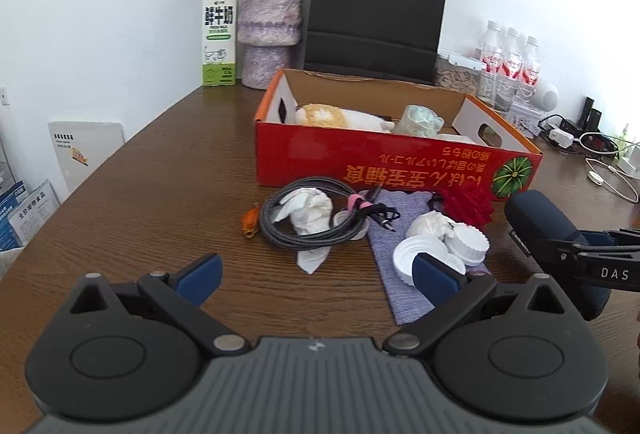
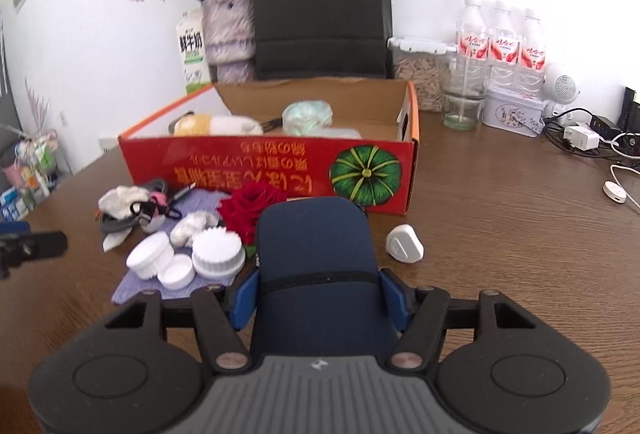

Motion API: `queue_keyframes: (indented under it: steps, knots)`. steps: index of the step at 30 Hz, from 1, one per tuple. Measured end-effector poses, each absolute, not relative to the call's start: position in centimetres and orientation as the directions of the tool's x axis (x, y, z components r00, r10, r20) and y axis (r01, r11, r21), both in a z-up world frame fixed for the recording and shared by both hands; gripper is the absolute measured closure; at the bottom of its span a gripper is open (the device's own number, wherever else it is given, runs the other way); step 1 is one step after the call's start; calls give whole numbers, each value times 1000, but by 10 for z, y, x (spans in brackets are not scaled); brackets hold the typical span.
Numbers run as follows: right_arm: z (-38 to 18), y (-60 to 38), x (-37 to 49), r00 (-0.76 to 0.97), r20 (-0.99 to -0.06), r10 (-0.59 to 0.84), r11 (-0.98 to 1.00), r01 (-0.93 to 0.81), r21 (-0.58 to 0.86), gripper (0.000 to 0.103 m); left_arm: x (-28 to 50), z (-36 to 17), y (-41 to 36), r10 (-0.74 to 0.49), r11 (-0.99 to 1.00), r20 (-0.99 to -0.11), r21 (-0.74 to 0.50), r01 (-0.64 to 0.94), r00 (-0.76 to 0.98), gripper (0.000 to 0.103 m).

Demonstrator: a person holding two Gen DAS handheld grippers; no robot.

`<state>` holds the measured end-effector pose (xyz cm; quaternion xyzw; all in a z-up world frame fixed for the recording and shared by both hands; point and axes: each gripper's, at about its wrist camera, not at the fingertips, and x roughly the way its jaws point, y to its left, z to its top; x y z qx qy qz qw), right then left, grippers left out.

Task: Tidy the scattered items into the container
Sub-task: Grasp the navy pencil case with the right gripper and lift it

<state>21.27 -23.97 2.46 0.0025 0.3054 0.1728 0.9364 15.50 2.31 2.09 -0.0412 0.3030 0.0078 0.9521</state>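
Navy case [image 2: 316,266] sits clamped between the right gripper [image 2: 320,298] pads, long axis pointing straight ahead at the red box [image 2: 256,169], which lies just beyond it. Left gripper [image 1: 316,274] is wide open and empty, facing the loose pile in front of the box

Black paper bag [image 1: 378,7], milk carton [image 1: 219,33], vase [image 1: 270,29]

A box [image 2: 264,169] sits mid-table [image 2: 500,218], a toy [image 2: 216,125] inside; bag [image 2: 322,5] and vase [image 2: 228,29] behind, bottles [image 2: 500,41] to its right, cable [image 1: 312,222], caps [image 2: 188,258] and cloth [image 1: 394,230] before it
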Motion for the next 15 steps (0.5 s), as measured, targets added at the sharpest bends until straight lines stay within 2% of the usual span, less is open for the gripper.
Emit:
queue_keyframes:
  steps: [12, 14, 15]
  knots:
    - [11, -237, 208, 779, -539, 320, 943, -313, 108, 41, 194, 3, -18, -59, 997, -609, -79, 13, 791, 1]
    - [11, -239, 208, 779, -540, 319, 945, -308, 114, 41, 198, 1, -19, -63, 996, -617, -86, 12, 785, 10]
    - [11, -240, 208, 779, -540, 319, 945, -307, 115, 41, 199, 0, -18, -63, 995, -619, -95, 5, 783, 19]
